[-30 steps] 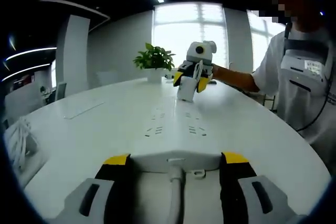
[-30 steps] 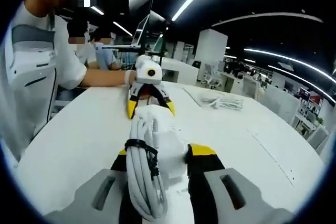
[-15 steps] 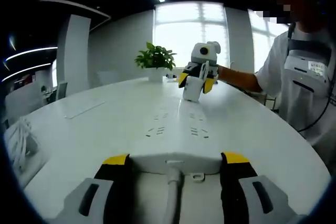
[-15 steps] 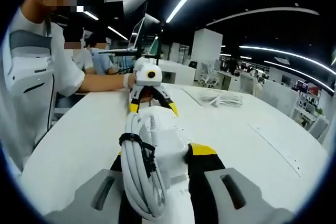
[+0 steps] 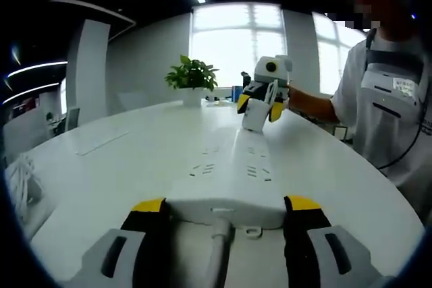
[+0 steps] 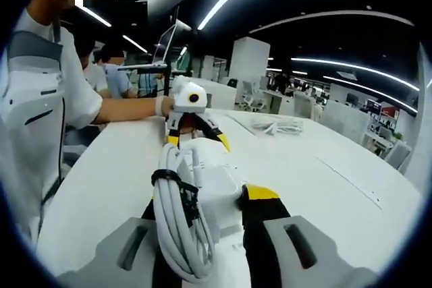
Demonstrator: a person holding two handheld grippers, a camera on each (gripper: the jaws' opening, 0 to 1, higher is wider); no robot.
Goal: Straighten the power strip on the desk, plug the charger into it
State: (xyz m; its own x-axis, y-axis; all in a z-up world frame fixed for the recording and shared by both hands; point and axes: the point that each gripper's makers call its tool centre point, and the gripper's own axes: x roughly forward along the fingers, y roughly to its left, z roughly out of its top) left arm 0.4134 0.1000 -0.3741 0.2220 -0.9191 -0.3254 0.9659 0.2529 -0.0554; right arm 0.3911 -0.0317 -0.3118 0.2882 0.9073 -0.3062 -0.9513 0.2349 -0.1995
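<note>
**Both grippers holding: power strip end on the left, charger on the right**

In the left gripper view, the left gripper (image 5: 226,217) has its yellow-tipped black jaws set wide, one on each side of the cable end of a long white plastic power strip (image 5: 226,173). The jaws press against its two sides. The strip lies flat on the round white tabletop (image 5: 121,166) and runs from the near edge away towards the middle, its rows of socket slots facing up. A white cable (image 5: 214,264) leaves its near end between the jaws.

Beyond the strip's far end, the right gripper (image 5: 260,102) is held in a person's hand (image 5: 297,96) and grips a white block-shaped charger (image 5: 255,114) just above the tabletop. A green potted plant (image 5: 192,79) stands near the far edge by the windows. A loose bundle of white cord (image 5: 20,190) lies at the left edge.

In the right gripper view, the right gripper (image 6: 202,204) clamps the white charger (image 6: 212,180) between narrow-set jaws, with a coiled white cord (image 6: 179,217) bound by a black strap against its left side. The left gripper (image 6: 192,126) faces it from across the tabletop (image 6: 324,193). A person in a white shirt (image 6: 34,92) stands at the left.
</note>
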